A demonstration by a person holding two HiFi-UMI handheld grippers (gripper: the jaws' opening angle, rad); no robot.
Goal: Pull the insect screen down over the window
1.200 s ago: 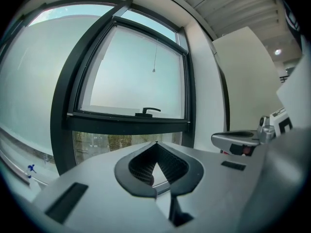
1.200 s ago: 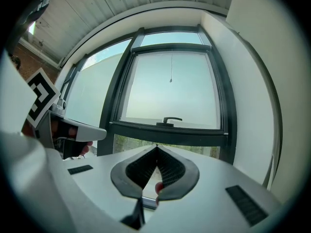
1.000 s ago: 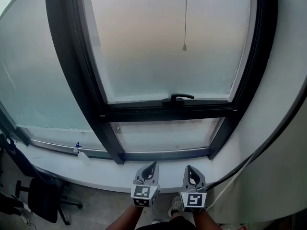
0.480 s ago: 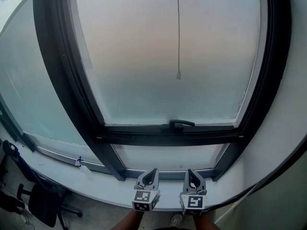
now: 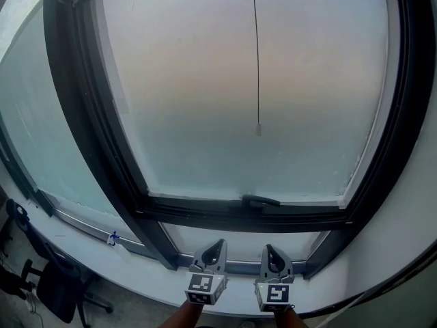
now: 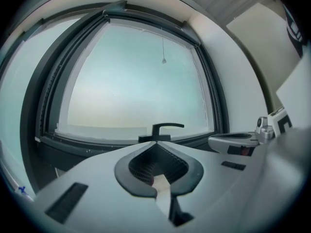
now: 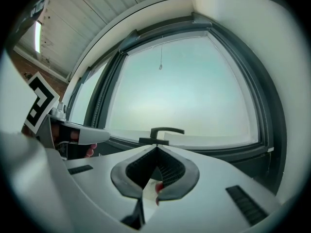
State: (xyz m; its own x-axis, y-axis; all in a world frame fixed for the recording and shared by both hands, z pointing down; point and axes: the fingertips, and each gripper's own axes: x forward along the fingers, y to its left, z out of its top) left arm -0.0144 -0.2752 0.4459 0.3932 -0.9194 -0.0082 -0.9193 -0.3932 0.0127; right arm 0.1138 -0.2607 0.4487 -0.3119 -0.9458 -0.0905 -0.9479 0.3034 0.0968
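Left tool [image 5: 219, 242] and right tool [image 5: 268, 247] closed; cord [image 5: 257, 60] cut off above.

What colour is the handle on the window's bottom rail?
Black. The handle shows clearest in the left gripper view.

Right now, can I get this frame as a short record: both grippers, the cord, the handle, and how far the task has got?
left gripper: shut, empty, low in front of the window
right gripper: shut, empty, beside the left one
pull cord: hangs in front of the pane, its end free, well above both grippers
window handle: on the lower frame bar, just above the grippers
progress: cord not yet gripped
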